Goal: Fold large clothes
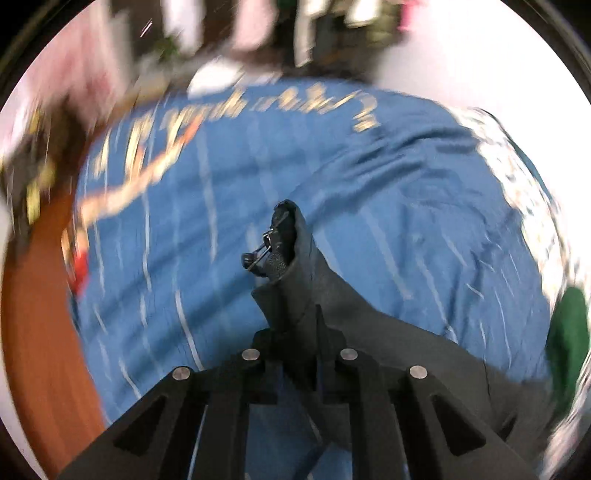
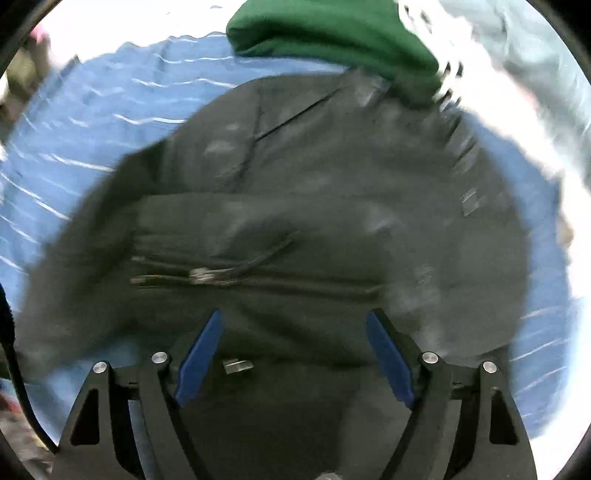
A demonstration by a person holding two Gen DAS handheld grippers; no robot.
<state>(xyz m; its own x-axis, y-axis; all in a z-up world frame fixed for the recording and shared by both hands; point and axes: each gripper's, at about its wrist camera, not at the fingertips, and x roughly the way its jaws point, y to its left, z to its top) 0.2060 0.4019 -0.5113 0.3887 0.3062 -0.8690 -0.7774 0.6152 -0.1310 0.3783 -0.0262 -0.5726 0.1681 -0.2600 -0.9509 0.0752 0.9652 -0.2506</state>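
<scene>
Pinching only the jacket corner, the left gripper could slip — the right gripper gapes wide, holding nothing.

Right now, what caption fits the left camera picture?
Left claw shut on dark garment above blue striped sheet.

dark grey jacket, blue white-striped sheet, green cloth, blue finger pads

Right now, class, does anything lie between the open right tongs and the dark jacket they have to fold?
Nothing visible does. The right tongs stand open directly over the dark jacket, with only its own fabric between the fingers. The green garment lies at the far edge, out of the path.
</scene>
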